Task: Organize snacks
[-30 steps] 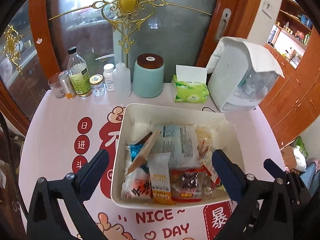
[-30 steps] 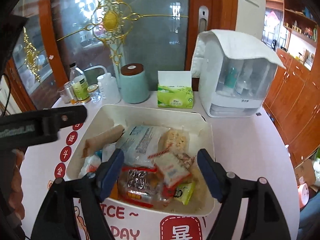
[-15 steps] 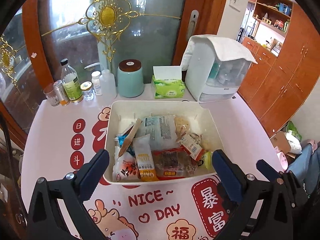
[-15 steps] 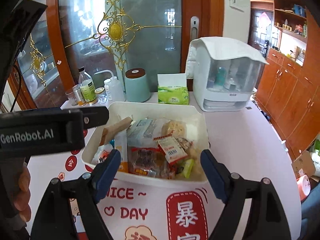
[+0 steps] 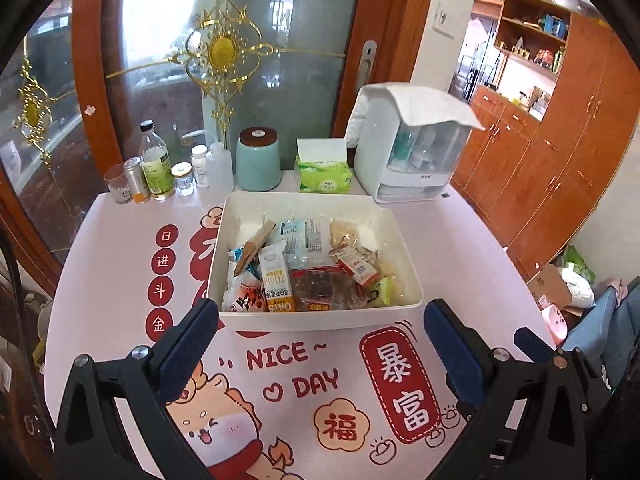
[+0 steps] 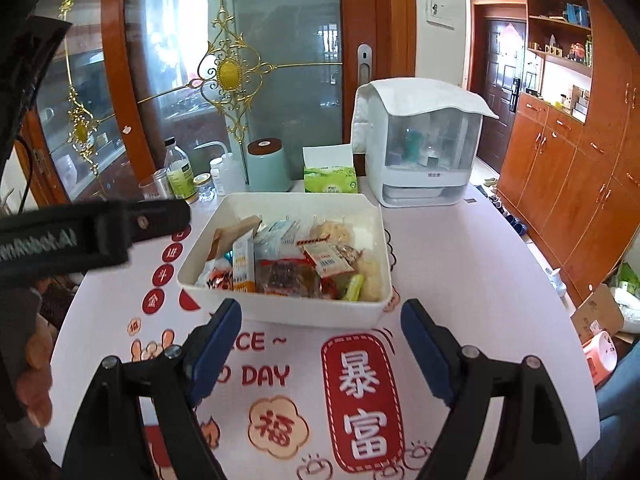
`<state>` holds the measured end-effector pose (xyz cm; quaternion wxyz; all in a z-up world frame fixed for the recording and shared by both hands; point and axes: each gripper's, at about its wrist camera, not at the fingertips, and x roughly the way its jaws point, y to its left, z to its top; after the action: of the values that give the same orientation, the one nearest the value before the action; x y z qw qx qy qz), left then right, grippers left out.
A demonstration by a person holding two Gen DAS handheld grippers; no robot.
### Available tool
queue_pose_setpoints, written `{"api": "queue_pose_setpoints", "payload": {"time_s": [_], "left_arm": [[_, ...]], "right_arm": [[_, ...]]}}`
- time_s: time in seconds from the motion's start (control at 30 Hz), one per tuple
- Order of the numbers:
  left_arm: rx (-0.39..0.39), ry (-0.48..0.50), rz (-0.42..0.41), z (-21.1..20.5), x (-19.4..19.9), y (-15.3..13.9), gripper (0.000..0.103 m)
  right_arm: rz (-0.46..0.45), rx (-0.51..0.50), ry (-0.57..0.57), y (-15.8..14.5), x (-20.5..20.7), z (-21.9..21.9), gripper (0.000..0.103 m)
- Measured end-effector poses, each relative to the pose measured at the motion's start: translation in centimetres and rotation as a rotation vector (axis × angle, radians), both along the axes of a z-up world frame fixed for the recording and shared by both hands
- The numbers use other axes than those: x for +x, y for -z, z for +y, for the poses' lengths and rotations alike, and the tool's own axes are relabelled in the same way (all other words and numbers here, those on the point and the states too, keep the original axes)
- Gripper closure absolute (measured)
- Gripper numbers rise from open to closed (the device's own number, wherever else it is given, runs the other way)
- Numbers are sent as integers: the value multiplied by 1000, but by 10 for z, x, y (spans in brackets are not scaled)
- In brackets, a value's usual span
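White plastic, smooth and matte, forms the rectangular bin (image 5: 320,318) that stands on the pink printed tablecloth (image 5: 112,280) toward the table's far edge, its corners rounded and its walls slightly flared. Crinkled snack packets (image 5: 312,268) fill its near half in a loose heap: an orange-and-white oat bar pouch (image 5: 276,280), a clear wrapper over something dark brown (image 5: 320,286), a red-and-white sachet (image 5: 354,266), a small green one (image 5: 382,290), and a tan paper-like packet (image 5: 256,244) leaning against the left wall. What lies under the heap is hidden. Along the far edge stand a glazed mint jar (image 5: 259,158) with a dark round lid, a green tissue pack (image 5: 323,176), a cluster of small bottles (image 5: 160,168) whose labels are too small to read, and a white boxy appliance (image 5: 408,148) with a cloth draped on top and a cloudy window. The left gripper (image 5: 320,340) hangs over the near part of the cloth, its blue-padded jaws spread wide with nothing between them. The right gripper (image 6: 322,340) is likewise parted and empty, its jaws having just been opening; both are cut off by the lower frame. In the right wrist view the left tool's black body crosses the left side, blurred, with fingers (image 6: 34,372) partly visible.
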<state>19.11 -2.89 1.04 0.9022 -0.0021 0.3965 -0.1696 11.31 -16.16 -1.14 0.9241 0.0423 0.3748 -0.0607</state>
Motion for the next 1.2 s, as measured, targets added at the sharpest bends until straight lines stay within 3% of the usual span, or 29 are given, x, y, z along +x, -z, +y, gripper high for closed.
{"api": "queue_pose_setpoints", "payload": {"time_s": [0.17, 0.5, 0.87, 1.2], "left_arm": [[2, -25, -37, -3, -41, -4, 1], [36, -64, -12, -16, -111, 15, 1], [98, -145, 45, -18, -153, 31, 1], [121, -199, 29, -15, -172, 26, 1]], "right_arm": [[15, 5, -13, -2, -26, -10, 20], [37, -16, -74, -9, -70, -22, 20], [124, 98, -94, 6, -103, -36, 20], [141, 68, -89, 5, -116, -35, 20]]}}
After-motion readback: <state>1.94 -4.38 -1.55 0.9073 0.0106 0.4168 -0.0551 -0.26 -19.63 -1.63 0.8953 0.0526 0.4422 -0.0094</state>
